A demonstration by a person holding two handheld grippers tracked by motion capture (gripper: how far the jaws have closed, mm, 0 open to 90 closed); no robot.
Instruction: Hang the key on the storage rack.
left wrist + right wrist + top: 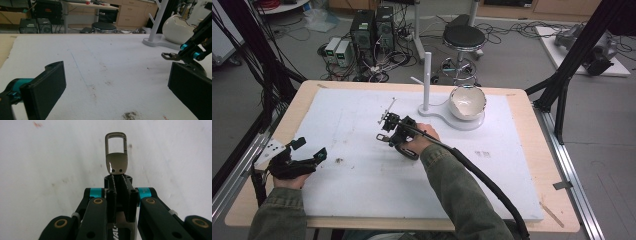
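Right claw (117, 178) clamped on metal clasp (116, 157); left claw (115, 87) wide apart.

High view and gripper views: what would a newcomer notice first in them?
First, the metal clip pinched between the shut fingers of the right gripper, above the middle of the white mat. Next, the white bowl on the stand at the mat's far side. The left gripper rests open at the left edge.
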